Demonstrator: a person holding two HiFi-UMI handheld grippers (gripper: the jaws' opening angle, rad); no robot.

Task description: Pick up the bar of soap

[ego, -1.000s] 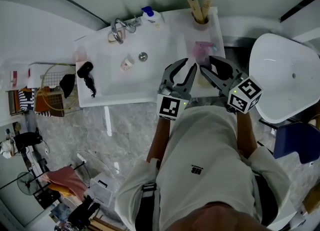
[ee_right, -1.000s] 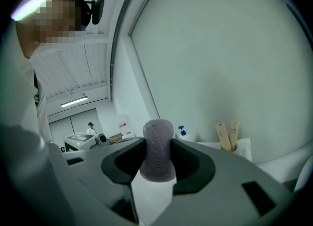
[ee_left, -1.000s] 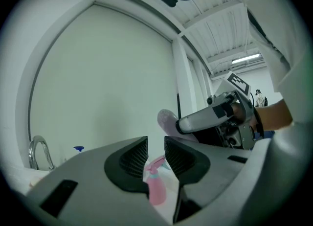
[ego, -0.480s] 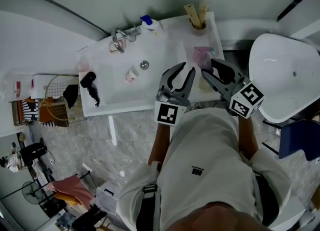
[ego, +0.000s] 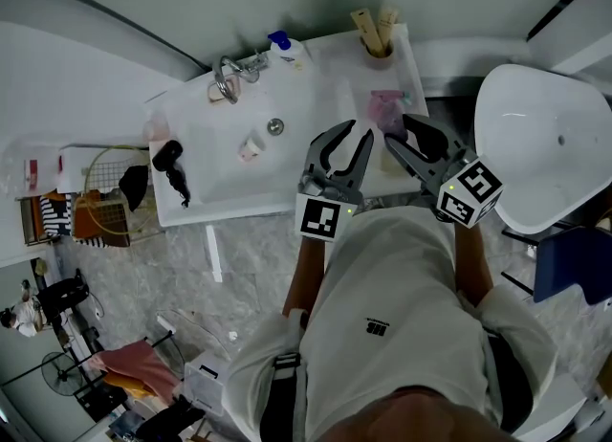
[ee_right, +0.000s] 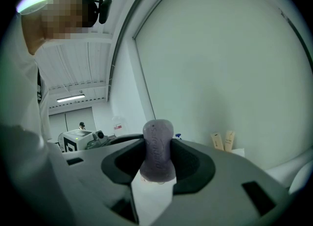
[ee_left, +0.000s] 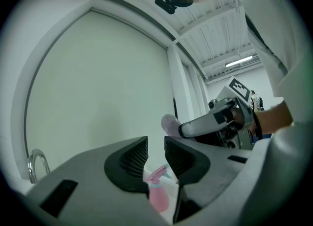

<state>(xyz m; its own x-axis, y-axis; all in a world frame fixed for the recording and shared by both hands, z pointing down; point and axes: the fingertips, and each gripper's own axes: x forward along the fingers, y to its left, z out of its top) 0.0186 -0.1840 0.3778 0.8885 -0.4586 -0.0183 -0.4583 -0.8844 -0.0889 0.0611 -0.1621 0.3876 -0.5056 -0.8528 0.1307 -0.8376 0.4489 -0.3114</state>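
Plainly, the right gripper [ee_right: 157, 147] is clamped on the pale purple oval bar of soap [ee_right: 157, 142], both jaws pressing its broad sides. In the right gripper view the bar stands on end. Its long axis runs upward, crosswise to the jaws, its rounded top rises above them, and its raised lettering runs along its length. From the left gripper view the bar juts from the tip of the right gripper, lifted clear of the white washbasin counter [ego: 206, 187]. The left gripper [ee_left: 155, 152] holds nothing, its jaws set narrowly apart, just beside the right one. A pink spray bottle [ee_left: 158, 193] shows beyond that gap, on the counter.
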